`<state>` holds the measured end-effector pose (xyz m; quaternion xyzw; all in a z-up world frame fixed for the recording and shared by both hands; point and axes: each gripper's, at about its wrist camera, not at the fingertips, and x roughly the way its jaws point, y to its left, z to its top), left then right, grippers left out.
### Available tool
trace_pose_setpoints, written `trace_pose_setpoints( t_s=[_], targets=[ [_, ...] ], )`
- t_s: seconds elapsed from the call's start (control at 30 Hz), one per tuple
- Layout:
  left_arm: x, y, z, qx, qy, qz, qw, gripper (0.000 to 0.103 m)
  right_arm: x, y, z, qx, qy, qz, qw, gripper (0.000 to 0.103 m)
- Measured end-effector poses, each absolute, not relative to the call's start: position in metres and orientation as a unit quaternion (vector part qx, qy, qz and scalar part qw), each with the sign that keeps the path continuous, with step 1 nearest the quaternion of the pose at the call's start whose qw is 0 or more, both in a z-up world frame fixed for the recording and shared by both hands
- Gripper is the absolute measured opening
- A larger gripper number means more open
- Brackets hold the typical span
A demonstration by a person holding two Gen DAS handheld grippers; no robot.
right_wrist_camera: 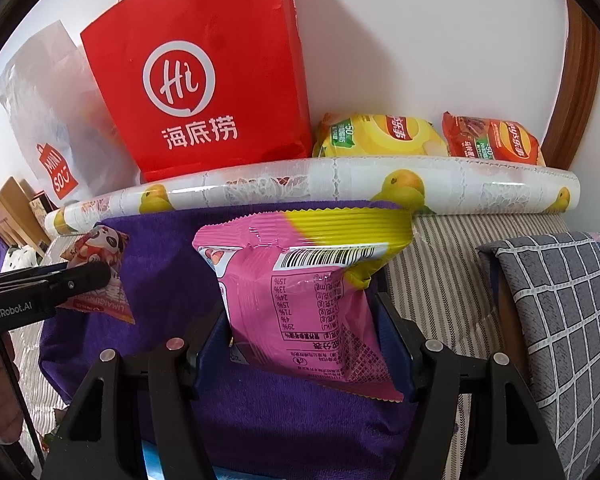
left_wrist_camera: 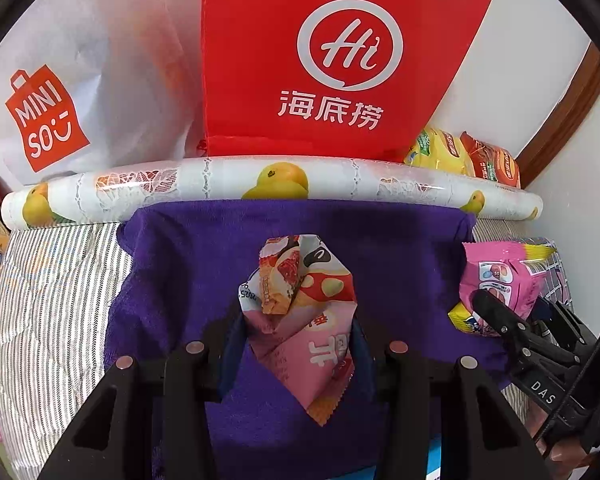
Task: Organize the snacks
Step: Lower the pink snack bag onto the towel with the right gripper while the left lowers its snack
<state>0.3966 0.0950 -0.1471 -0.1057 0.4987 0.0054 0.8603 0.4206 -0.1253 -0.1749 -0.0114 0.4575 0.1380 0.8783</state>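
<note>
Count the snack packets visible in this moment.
4: a pink packet in the left tool, a pink-and-yellow one in the right tool, and yellow and red packets by the wall. Bags may hide more.

The purple towel [left_wrist_camera: 188, 272] is matt, fuzzy cloth. The crumpled pink packet [left_wrist_camera: 300, 320] and the pink-and-yellow packet [right_wrist_camera: 300, 300] are glossy, creased plastic film. The left gripper [left_wrist_camera: 298, 356] and right gripper [right_wrist_camera: 304, 352] are matt black plastic with small shiny metal pins. The red bag [left_wrist_camera: 300, 60] looks like matt paper; the fruit-print roll [left_wrist_camera: 260, 184] shines like smooth vinyl.
</note>
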Motion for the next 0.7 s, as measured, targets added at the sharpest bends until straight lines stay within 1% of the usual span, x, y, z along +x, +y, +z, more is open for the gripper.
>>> trace_pose_setpoints(
  t_s=[0.7],
  targets=[
    [0.399,0.0968,-0.1488,-0.105,0.505,0.008,0.857,0.045,0.4225,-0.121,-0.1816,-0.024,0.472,0.139,0.871,0.067]
  ],
)
